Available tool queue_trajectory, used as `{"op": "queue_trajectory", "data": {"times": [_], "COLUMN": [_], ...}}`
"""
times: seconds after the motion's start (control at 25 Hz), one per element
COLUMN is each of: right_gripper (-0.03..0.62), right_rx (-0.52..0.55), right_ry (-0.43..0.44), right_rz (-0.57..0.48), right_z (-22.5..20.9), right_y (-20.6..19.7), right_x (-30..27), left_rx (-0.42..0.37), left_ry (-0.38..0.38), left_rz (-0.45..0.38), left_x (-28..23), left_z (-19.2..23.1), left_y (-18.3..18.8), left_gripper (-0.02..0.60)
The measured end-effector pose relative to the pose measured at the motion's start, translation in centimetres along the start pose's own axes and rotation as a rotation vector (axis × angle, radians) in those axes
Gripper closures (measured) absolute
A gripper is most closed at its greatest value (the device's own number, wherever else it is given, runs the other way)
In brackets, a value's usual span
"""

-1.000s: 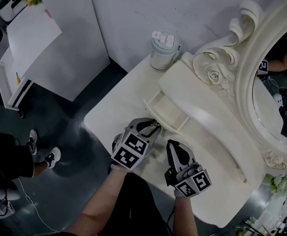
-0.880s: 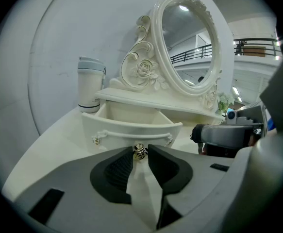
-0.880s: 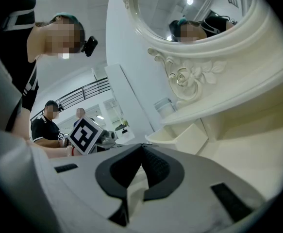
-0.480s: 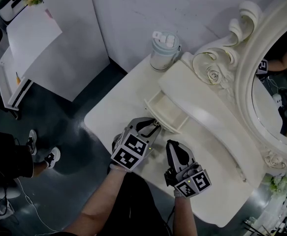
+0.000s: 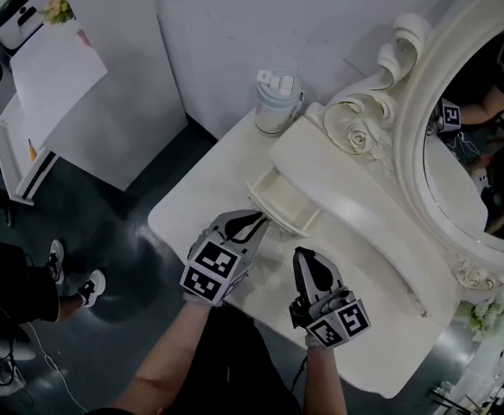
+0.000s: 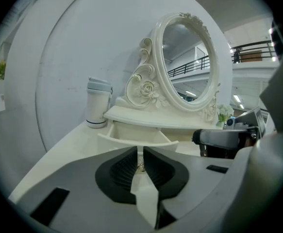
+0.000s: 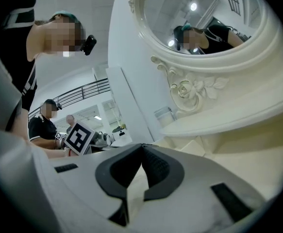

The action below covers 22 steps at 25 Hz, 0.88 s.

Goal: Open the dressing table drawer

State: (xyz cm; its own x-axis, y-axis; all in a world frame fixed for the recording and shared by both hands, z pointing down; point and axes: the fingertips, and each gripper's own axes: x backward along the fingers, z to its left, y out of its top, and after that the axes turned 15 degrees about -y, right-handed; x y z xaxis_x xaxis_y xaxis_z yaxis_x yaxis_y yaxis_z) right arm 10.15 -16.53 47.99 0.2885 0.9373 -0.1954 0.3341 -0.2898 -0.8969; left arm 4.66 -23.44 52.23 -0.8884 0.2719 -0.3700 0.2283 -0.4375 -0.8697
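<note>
1. Cream-painted drawer stands partly drawn out of the dressing table, just left of centre in the head view. Its tray looks bare.
2. Left gripper sits at the drawer's front edge. Its jaws have just been closing and now leave only a slit. A small metal pull is lodged in it, and the pads appear to pinch it.
3. Judgement: a hold on the pull suggests the drawer is to be drawn further. Opening is under way, not finished.
4. Right gripper hangs over the tabletop at lower centre, apart from the drawer, pads pressed together on nothing.
5. The pull shows only in the left gripper view; the head view hides it beneath the gripper's body. Only the head view shows how far the drawer projects.
6. Outward: a lidded flask at top centre and an oval mirror at right.
</note>
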Motion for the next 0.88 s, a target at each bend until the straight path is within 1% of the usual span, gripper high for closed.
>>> {"op": "queue_trajectory", "data": {"times": [0.08,0.44,0.6,0.88], "right_gripper": [0.589,0.591,0.591,0.591], "right_rx": [0.011,0.111,0.138,0.153], "right_ry": [-0.010,-0.050,-0.065,-0.092], "right_rz": [-0.008,-0.061,-0.092,-0.137], "right_z": [0.1,0.9,1.3,1.6], "right_y": [1.0,5.6,7.6,10.4], "right_x": [0.1,0.9,1.4,2.5], "left_rx": [0.009,-0.018,-0.027,-0.046], "left_ry": [-0.006,-0.073,-0.090,-0.109], "left_rz": [-0.030,-0.171,-0.198,-0.234], "left_x": [0.6,2.5,3.0,3.9], "left_z": [-0.1,-1.9,-3.0,-4.7], "left_y": [0.9,5.8,7.5,9.9], "left_gripper": [0.575,0.577,0.577,0.577]}}
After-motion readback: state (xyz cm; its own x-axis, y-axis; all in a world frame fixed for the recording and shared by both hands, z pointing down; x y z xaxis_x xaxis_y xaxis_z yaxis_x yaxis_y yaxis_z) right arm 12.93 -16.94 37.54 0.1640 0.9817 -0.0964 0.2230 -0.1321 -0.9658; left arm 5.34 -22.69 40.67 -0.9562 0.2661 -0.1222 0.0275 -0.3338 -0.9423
